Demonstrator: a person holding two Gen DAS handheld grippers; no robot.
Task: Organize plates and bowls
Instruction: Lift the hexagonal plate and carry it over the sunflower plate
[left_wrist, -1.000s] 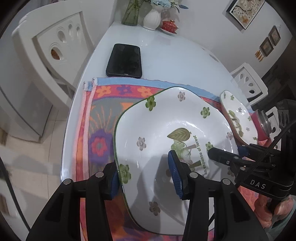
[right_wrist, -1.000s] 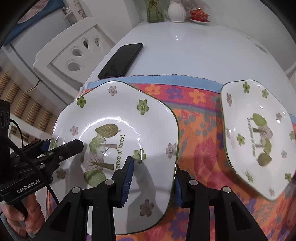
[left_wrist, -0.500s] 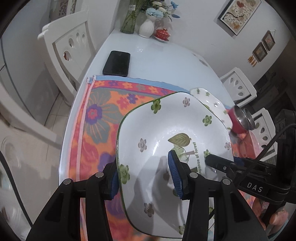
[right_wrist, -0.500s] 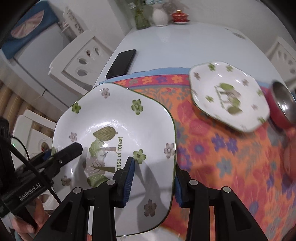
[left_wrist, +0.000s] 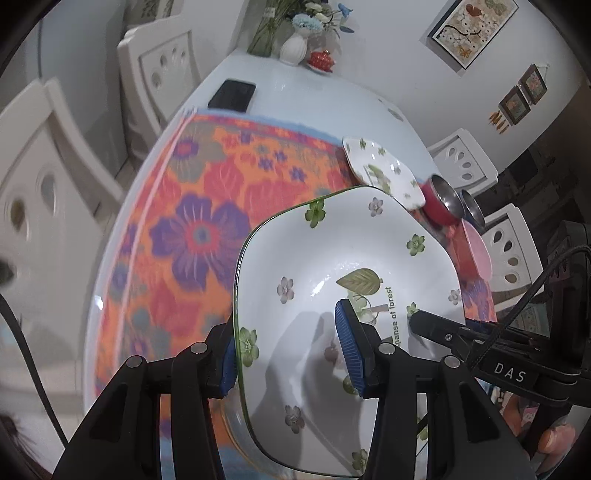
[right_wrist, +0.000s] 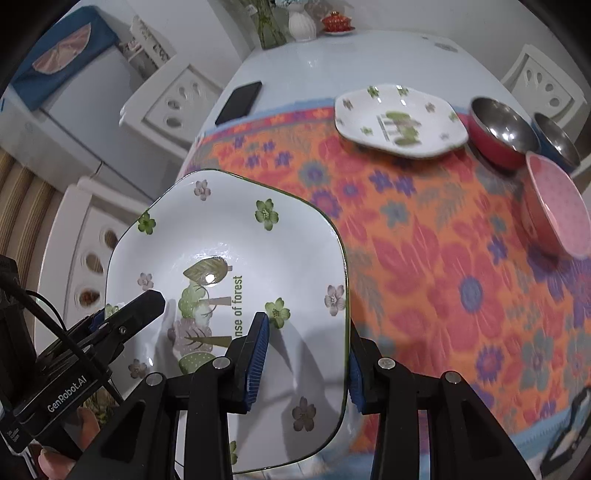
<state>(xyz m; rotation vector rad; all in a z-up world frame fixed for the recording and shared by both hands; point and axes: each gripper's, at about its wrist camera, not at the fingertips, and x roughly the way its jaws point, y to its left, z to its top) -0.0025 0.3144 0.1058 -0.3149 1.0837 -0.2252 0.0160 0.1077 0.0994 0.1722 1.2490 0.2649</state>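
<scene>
The large white squarish ceramic plate with green flowers and a tree motif (left_wrist: 343, 295) is held above the near end of the orange floral tablecloth (left_wrist: 207, 206), tilted, its printed lettering running away from the holder. The left gripper (left_wrist: 291, 350) clamps the plate's left rim; the right gripper (right_wrist: 306, 354) clamps the opposite rim (both pinching it between blue pads). Farther along the cloth lies a smaller matching white plate (right_wrist: 400, 120), with a red steel-lined bowl (right_wrist: 502, 133), a blue steel-lined bowl (right_wrist: 557, 138) and a pink dotted bowl (right_wrist: 557, 206) beside it. A black phone (right_wrist: 240, 101) rests on the bare white table (right_wrist: 332, 59).
</scene>
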